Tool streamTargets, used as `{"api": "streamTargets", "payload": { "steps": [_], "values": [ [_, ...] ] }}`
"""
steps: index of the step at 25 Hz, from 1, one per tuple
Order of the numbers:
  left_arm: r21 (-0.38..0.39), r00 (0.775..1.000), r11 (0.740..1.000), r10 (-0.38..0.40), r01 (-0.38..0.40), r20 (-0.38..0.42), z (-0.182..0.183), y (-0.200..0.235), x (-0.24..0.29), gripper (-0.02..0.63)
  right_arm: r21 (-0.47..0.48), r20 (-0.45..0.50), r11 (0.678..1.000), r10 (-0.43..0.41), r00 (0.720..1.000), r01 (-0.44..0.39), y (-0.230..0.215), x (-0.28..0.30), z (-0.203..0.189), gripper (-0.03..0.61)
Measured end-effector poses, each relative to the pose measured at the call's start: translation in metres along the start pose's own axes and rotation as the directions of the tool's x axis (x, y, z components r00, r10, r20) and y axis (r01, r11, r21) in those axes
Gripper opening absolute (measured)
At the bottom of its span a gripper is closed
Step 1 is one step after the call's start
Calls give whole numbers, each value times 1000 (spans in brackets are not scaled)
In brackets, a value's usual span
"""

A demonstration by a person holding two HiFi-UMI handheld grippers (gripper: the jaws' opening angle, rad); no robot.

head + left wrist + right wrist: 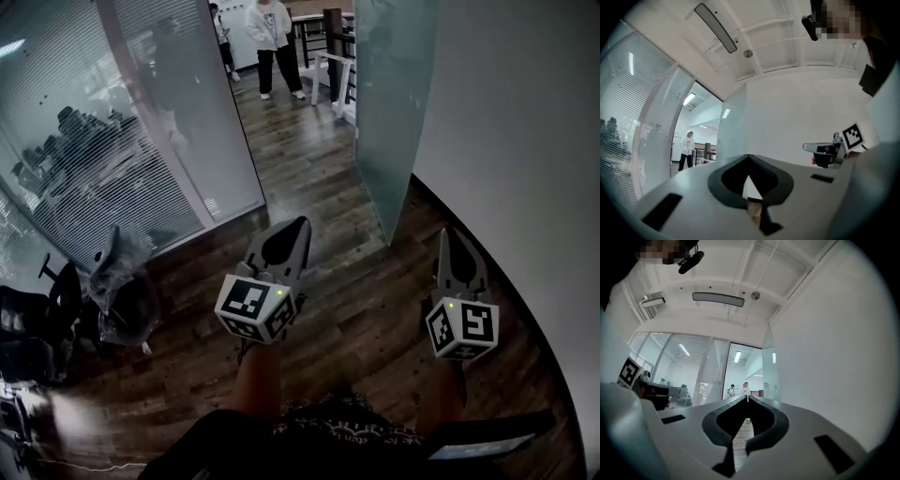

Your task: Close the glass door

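Glass door (394, 122): frosted panel, standing open, swung back near the curved white wall (525, 150), to the right of the doorway in the blinded glass partition (159, 141). Left tool (298, 227): clenched, empty, well apart from the door. Right tool (457, 236): clenched, empty, nearer the door's edge, not touching. Closing apparently not begun; reaching the panel and swinging it shut remain.

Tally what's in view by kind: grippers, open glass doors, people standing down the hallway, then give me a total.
Grippers: 2
Open glass door: 1
People standing down the hallway: 2
Total: 5
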State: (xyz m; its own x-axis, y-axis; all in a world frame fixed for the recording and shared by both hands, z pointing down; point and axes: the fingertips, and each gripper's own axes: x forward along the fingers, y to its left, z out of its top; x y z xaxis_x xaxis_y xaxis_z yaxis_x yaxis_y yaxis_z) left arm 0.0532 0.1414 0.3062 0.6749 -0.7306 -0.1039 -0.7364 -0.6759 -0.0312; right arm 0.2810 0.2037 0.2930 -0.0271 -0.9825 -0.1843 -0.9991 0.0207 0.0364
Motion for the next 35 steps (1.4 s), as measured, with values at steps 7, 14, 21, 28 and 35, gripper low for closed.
{"api": "streamTargets", "payload": {
  "steps": [7,14,21,28,35],
  "values": [
    [-26,999,1000,-1,0,-37,-28,26,57,-6,18,-22,1000,-8,1000,9,-27,58,-26,5],
    [-30,999,999,-13,12,-33,-39,74,136,-6,2,-35,999,-32,999,32,-48,136,-45,5],
    [-4,999,999,-40,40,-26,-38,124,200,-6,6,-22,996,-87,996,87,-71,209,-56,5],
    [-18,998,998,-56,55,-36,-45,157,243,-6,2,-31,995,-98,995,98,-76,261,-61,5],
    [-32,999,999,-34,32,-42,-59,178,300,-6,7,-33,996,-91,995,91,-105,316,-79,5]
  ]
}}
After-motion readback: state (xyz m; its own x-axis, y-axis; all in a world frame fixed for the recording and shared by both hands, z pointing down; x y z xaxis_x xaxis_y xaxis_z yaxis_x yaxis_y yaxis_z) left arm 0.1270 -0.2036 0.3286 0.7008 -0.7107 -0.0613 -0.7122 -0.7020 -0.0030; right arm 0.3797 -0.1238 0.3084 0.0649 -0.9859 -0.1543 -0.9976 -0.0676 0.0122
